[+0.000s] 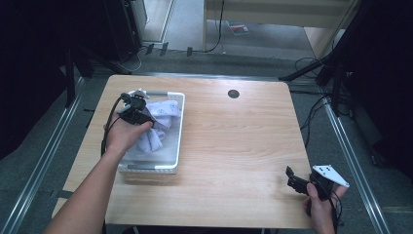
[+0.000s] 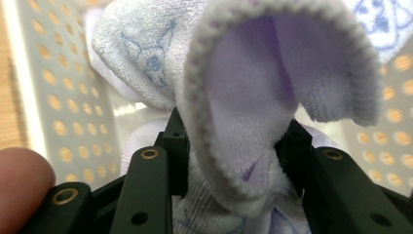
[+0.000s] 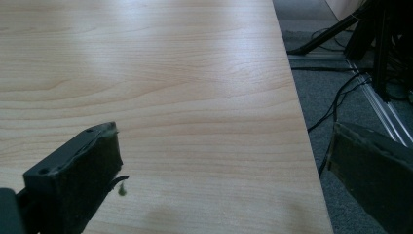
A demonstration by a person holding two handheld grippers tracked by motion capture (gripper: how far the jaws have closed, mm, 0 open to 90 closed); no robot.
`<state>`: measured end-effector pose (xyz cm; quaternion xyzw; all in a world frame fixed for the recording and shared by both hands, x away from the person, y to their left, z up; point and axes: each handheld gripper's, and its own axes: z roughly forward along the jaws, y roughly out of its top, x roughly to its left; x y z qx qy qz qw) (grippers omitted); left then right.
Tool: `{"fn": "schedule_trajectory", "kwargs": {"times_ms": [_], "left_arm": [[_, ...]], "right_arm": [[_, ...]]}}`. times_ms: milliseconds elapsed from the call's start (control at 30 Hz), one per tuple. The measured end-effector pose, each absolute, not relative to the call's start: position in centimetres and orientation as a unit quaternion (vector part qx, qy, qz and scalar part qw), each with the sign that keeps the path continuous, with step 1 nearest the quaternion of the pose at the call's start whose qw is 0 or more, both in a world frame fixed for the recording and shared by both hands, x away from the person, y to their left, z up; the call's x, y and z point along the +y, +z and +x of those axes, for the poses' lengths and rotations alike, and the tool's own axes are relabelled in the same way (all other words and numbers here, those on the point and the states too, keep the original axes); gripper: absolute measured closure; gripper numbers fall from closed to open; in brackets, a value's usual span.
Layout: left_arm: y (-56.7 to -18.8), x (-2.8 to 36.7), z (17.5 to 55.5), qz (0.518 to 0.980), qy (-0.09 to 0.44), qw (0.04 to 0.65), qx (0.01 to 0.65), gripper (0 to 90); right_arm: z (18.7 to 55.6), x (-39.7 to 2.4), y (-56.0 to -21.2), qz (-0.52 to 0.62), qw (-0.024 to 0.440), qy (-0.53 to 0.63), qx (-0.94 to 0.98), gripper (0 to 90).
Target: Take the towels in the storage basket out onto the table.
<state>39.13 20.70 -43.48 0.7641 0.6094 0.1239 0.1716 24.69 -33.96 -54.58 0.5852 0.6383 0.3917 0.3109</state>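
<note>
A: Start from the sock point(image 2: 243, 122). Where does it sit for you?

B: The pale lilac sock is pinched in your left tool point(image 2: 234, 146), its ribbed cuff folded over and hanging open above the jaws. In the high view the same sock point(image 1: 155, 127) is inside the white basket point(image 1: 178, 126), on the left half of the table point(image 1: 234, 146), with more of the lilac cloth bunched under and beside it.

A: So the left tool is clenched on it?

B: Yes, both pads press into the fabric from either side, grasping the sock near its cuff. Its length trails down from the jaws toward the basket floor, so the long axis runs roughly downward from your tool.

A: And what does the next move turn on?

B: I'd say on clearance: the sock hangs below your left tool point(image 1: 139, 109) and within the basket walls, so a lift has to go straight up before anything sideways, or the toe may drag the other cloth along.

A: Could the right hand help?

B: Your right tool point(image 1: 298, 181) is well apart, by the table's near right corner, its jaws released with nothing between them point(image 3: 219, 175). The left is far nearer.

A: What does one view add?

B: The left gripper view gives the pinch itself and the perforated basket wall point(image 2: 68, 87); the high view gives the basket's place on the table.
</note>
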Motion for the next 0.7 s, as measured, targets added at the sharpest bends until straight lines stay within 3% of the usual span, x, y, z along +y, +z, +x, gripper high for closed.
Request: {"fn": "schedule_trajectory", "kwargs": {"times_ms": [700], "left_arm": [[-37.6,21.9,38.6,0.757,0.158,0.207,0.6,59.2]], "right_arm": [[24.7,-34.0,-54.6,0.587,0.312,0.391,0.637,0.0]]}}
